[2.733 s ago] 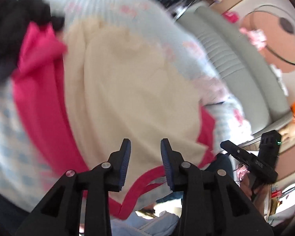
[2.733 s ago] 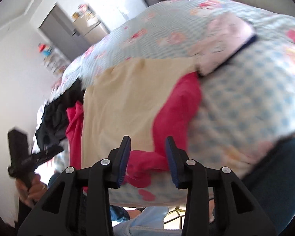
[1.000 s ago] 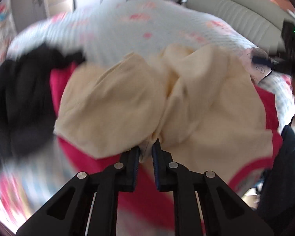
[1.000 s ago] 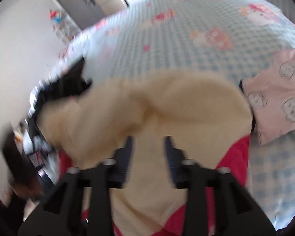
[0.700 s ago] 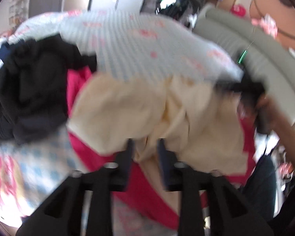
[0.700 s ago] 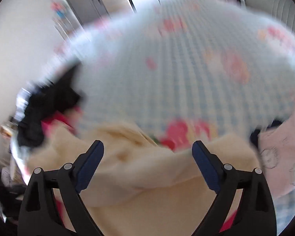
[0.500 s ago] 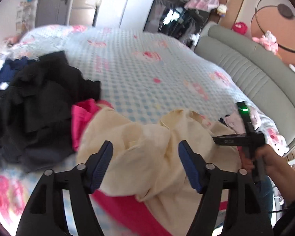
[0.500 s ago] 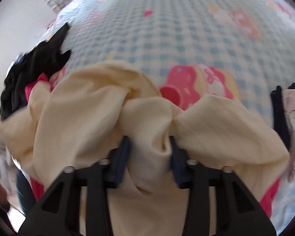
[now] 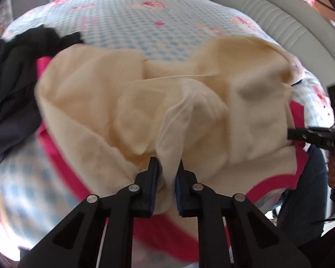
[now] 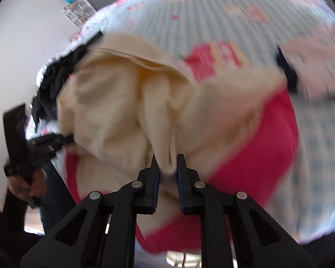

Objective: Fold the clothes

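A cream garment (image 9: 89,93) with red trim (image 9: 62,167) lies rumpled on the checked bedspread (image 9: 122,13). My left gripper (image 9: 167,163) points down at it. Its jaws are closing, and a raised fold of the cream cloth is pinched between the pads. In the right wrist view the same garment (image 10: 114,111) bunches up over its red part (image 10: 268,138). My right gripper (image 10: 168,159) is closing too, with a cream fold squeezed between its pads. A hand (image 10: 22,178) holding the other gripper shows at the left edge.
A heap of black clothes (image 9: 11,78) lies on the bed to the left of the garment. A folded pink cloth (image 10: 312,67) lies to its right. A grey padded headboard (image 9: 279,22) runs along the far side of the bed.
The left jaws stood wide open above the cloth half a second ago and now pinch a cream fold. The right jaws have tightened on their fold. Both grippers have dropped lower.
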### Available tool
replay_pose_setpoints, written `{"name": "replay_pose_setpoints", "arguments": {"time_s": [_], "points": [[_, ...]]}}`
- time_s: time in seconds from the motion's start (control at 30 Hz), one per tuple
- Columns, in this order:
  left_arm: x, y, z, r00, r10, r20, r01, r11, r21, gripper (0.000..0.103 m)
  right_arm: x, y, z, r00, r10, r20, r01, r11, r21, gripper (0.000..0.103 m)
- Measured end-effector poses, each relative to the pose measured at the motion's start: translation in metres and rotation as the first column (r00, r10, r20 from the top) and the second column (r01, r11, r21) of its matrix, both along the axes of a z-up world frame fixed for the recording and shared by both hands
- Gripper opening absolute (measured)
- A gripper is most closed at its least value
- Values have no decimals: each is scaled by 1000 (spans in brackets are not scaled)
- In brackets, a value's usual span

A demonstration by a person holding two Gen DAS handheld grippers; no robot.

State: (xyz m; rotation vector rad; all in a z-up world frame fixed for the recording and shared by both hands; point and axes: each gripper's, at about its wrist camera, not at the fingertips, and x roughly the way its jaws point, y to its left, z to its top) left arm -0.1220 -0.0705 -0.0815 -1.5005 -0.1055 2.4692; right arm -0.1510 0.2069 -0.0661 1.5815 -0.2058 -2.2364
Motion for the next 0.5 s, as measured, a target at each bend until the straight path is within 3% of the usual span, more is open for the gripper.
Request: {"name": "replay_pose_setpoints", "arguments": {"time_s": [0.13, 0.23, 0.3, 0.4, 0.47, 0.5], "points": [[13, -35, 19, 990, 132, -50, -133, 991, -19, 10, 22, 26, 10, 998, -66, -12, 67, 994, 87, 10], [19, -50, 32, 983, 162, -91, -160, 987, 25, 10, 26, 44, 26, 991, -118, -63, 129, 969, 212, 10], [22, -60, 39, 977, 179, -113, -174, 983, 53, 11, 22, 50, 39, 987, -128, -93, 144, 969, 200, 11], [24, -61, 37, 981, 174, -91, -166, 982, 90, 13, 10, 45, 58, 984, -117, -137, 134, 983, 122, 33], [23, -57, 35, 982, 171, -82, -161, 980, 118, 19, -4, 32, 70, 983, -90, -159, 103, 992, 74, 39], [22, -58, 32, 981, 175, -78, -164, 978, 126, 34, -11, 25, 75, 983, -75, -170, 85, 995, 51, 43]]}}
